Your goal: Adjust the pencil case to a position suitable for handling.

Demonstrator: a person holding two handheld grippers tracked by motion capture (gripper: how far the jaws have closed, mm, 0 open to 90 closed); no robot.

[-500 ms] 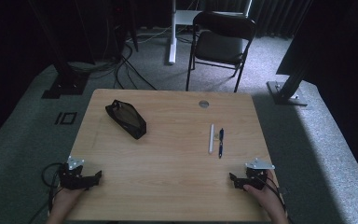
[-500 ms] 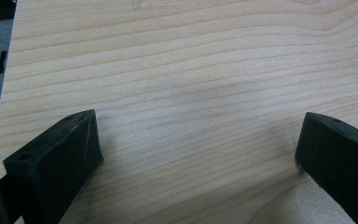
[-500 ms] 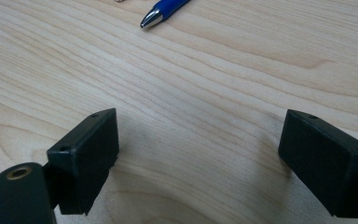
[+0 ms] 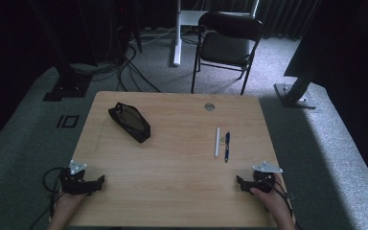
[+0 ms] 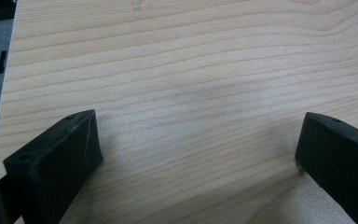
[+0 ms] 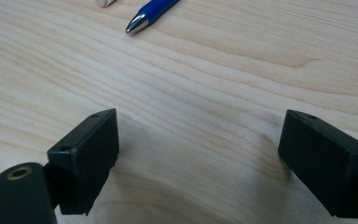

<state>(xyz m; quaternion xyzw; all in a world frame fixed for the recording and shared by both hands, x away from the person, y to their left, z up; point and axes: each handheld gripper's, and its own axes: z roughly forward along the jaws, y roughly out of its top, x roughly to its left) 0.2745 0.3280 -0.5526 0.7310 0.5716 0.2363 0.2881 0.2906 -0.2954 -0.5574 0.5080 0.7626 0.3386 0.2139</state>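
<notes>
Plainly the right gripper (image 4: pixel 242 183), resting at the near right corner of the tabletop (image 4: pixel 172 191) with its jaws spread wide and nothing between them, is the hand placed for the blue pen (image 4: pixel 227 146). The pen lies a short way ahead of it, toward the far edge, its long axis running near-to-far, just beside a white pen (image 4: pixel 217 142) on its left. Its silver tip (image 6: pixel 136 23) points back toward the jaws. The left gripper (image 4: pixel 98 181), likewise spread and empty at the near left corner, sits well apart from both pens.
</notes>
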